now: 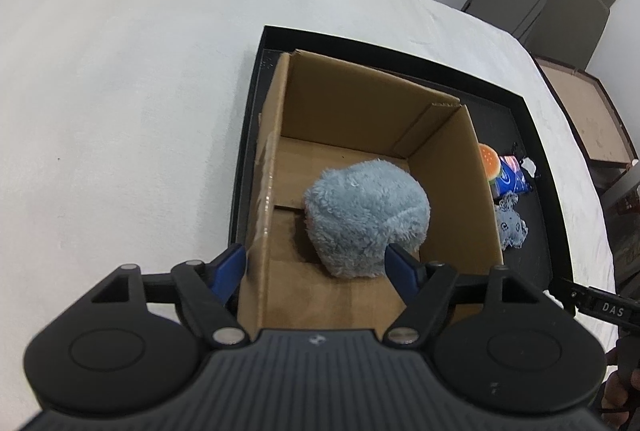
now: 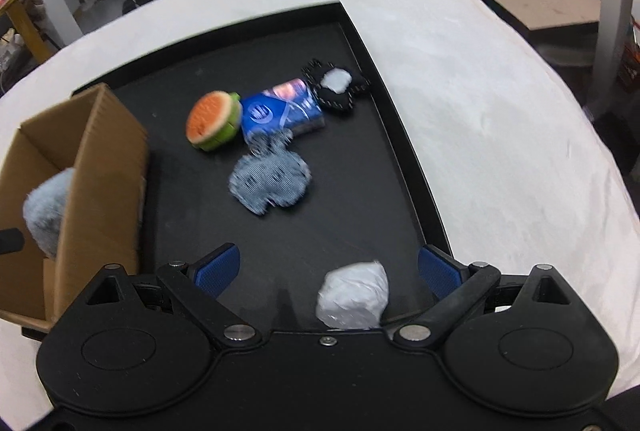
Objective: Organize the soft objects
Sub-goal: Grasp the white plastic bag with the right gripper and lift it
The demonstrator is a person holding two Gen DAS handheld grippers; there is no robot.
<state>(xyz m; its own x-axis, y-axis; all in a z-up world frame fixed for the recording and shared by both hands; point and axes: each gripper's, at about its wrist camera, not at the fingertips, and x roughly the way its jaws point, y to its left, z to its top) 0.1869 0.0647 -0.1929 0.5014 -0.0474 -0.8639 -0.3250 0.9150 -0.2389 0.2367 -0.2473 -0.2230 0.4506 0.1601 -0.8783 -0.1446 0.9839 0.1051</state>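
left gripper (image 1: pixel 316 257): jaws spread, fluffy pale-blue plush ball (image 1: pixel 366 217) free in brown cardboard box (image 1: pixel 276 151) | right gripper (image 2: pixel 328 269): wide, empty | advice: lift left straight up, clear of wall

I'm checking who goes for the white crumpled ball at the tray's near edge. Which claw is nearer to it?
Right. The right claw stands open just over the white crumpled ball, which lies between its fingers. The left claw straddles the cardboard box wall by the fluffy blue plush.

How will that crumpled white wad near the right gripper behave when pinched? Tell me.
The crumpled white wad looks creased and loosely bunched, so it would probably squash and feel light. Resting free on the black tray, it may skid if nudged by the open right gripper.
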